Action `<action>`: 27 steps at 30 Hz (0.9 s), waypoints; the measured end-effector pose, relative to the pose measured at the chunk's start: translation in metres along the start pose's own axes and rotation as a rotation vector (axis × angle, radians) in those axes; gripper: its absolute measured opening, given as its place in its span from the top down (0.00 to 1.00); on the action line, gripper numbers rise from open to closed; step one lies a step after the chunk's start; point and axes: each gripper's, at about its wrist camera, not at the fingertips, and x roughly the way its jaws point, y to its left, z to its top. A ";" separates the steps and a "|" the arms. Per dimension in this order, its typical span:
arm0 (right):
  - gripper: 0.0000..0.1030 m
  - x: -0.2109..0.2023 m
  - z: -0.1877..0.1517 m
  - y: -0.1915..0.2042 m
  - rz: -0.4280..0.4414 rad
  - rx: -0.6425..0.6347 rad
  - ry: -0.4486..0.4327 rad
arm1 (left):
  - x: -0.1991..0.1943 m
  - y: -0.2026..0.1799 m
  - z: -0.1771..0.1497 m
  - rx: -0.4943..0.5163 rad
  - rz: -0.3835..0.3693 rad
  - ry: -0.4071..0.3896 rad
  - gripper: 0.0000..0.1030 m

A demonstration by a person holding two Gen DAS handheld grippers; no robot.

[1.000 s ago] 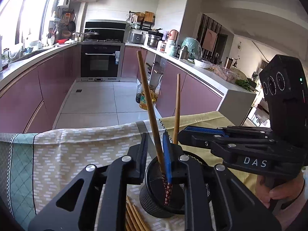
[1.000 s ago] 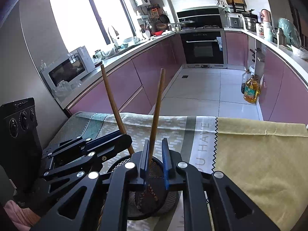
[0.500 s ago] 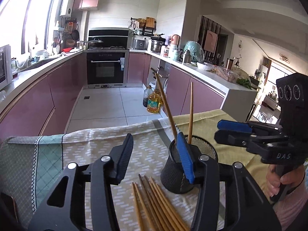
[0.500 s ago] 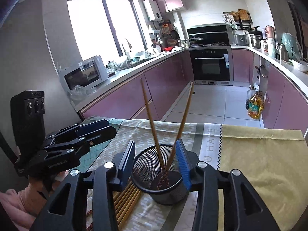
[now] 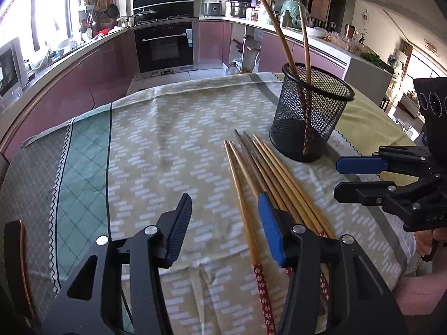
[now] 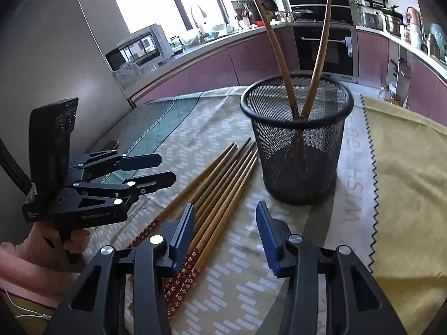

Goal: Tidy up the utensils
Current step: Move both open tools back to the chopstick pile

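A black mesh cup (image 5: 310, 111) (image 6: 296, 142) stands on the tablecloth with two wooden chopsticks (image 5: 279, 28) (image 6: 282, 55) leaning in it. Several more chopsticks (image 5: 265, 173) (image 6: 220, 178) with red patterned ends lie side by side on the cloth near the cup. My left gripper (image 5: 225, 226) is open and empty above the lying chopsticks; it also shows in the right wrist view (image 6: 164, 170). My right gripper (image 6: 225, 237) is open and empty in front of the cup, over the chopsticks' patterned ends; it also shows in the left wrist view (image 5: 339, 177).
The table carries a patterned green and beige cloth (image 5: 156, 145) and a yellow cloth (image 6: 405, 167) on the right. Behind are purple kitchen cabinets (image 5: 69, 83), an oven (image 5: 164, 47) and a tiled floor below the table's far edge.
Both grippers opened, let go of the chopsticks now standing in the cup, and pulled back from it. They now hover over the chopsticks lying on the cloth.
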 end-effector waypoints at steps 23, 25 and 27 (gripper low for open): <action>0.64 0.018 -0.017 0.017 -0.153 -0.035 0.056 | 0.009 -0.010 -0.022 0.003 -0.006 0.069 0.59; 0.65 0.020 -0.015 0.019 -0.163 -0.038 0.059 | 0.010 -0.010 -0.023 0.004 -0.006 0.070 0.60; 0.66 0.022 -0.014 0.020 -0.169 -0.042 0.063 | 0.010 -0.010 -0.023 0.002 -0.007 0.071 0.60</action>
